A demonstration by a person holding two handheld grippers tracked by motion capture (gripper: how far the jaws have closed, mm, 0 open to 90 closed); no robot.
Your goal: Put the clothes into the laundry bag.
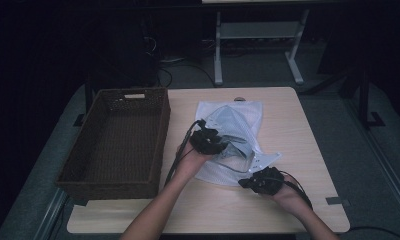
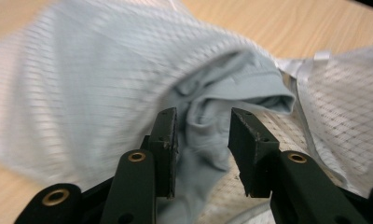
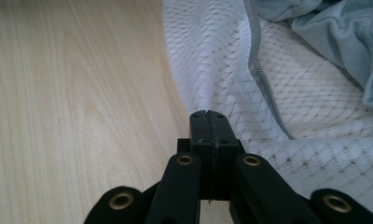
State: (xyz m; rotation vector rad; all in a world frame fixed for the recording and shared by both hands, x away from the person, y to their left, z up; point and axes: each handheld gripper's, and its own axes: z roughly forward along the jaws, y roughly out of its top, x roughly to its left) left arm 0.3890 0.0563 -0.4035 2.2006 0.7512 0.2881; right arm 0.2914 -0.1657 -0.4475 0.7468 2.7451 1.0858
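Left gripper point(image 2: 201, 140) parted, pads clear of the blue-grey garment point(image 2: 231, 100) lying between them at the mouth of the white mesh bag point(image 2: 82, 79). Right gripper point(image 3: 208, 122) clenched on the bag's edge, mid-table point(image 1: 298, 115). Garment mostly inside, tail out; zipping and basket point(image 1: 115, 145) probably left.

Wicker basket point(image 1: 115, 142) on left part of table point(image 1: 298, 125). Mesh bag point(image 1: 220, 112) just right of basket, mid-table. Cloth point(image 1: 233, 131) partly inside bag, spilling from its near opening. Left gripper point(image 1: 208, 141) over cloth, at bag's left side. Right gripper point(image 1: 263, 182) at bag's near right corner, near table's front edge.
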